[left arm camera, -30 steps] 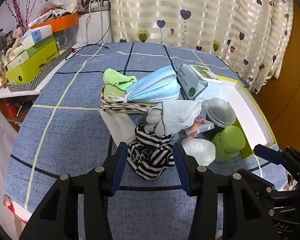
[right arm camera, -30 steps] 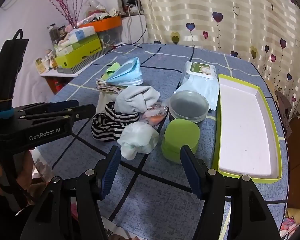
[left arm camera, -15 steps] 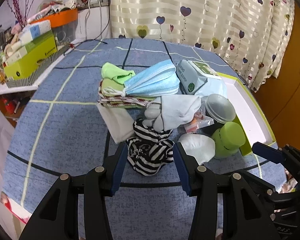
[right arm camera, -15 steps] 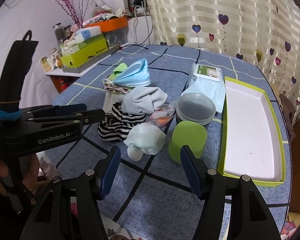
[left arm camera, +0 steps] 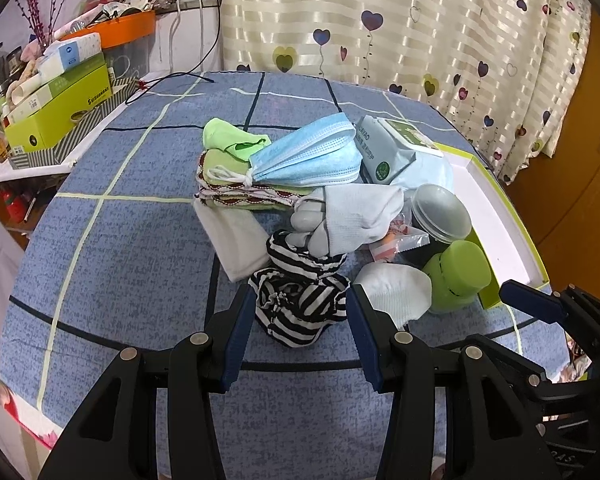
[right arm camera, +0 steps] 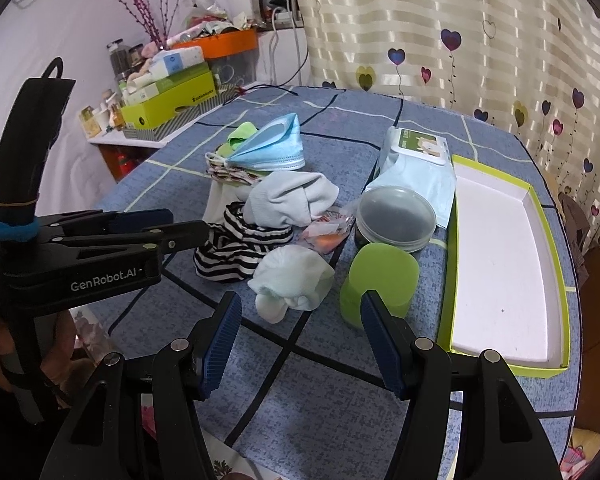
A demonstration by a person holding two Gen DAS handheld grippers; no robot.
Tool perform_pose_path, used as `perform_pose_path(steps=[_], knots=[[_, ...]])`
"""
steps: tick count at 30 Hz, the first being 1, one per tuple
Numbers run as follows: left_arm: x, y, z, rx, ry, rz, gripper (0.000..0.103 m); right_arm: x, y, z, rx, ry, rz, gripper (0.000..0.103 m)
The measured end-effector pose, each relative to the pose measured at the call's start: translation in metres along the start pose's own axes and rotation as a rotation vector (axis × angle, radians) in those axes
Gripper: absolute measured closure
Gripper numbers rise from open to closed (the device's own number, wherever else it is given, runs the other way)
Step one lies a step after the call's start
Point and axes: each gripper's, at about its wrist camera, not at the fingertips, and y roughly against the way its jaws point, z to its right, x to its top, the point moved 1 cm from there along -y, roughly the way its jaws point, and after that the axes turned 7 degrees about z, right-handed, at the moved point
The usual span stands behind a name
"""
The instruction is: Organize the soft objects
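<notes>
Socks and other soft stuff are piled mid-table on the blue checked tablecloth [left arm camera: 112,248]. Left gripper [left arm camera: 300,316] has its jaws spread wide on either side of the black-and-white striped sock bundle [left arm camera: 300,304], blue pads just beside it, can't tell if they're actually touching. Right gripper [right arm camera: 300,320] is also wide open, holding nothing, hovering near a pale balled-up sock [right arm camera: 292,280] and the green cup [right arm camera: 380,276]. Behind those sit a white sock [left arm camera: 356,216], a blue face mask [left arm camera: 308,156] on folded cloths, and a wipes pack [right arm camera: 416,148]. The green-rimmed white tray [right arm camera: 504,256] lies to the right.
</notes>
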Motion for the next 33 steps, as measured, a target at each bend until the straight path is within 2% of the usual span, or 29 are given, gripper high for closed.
perform_pose_path(steps=[33], knots=[[-0.0021, -0.0006, 0.0025, -0.026, -0.009, 0.003, 0.055, -0.0014, -0.0012, -0.0011, 0.010, 0.004, 0.006, 0.041]])
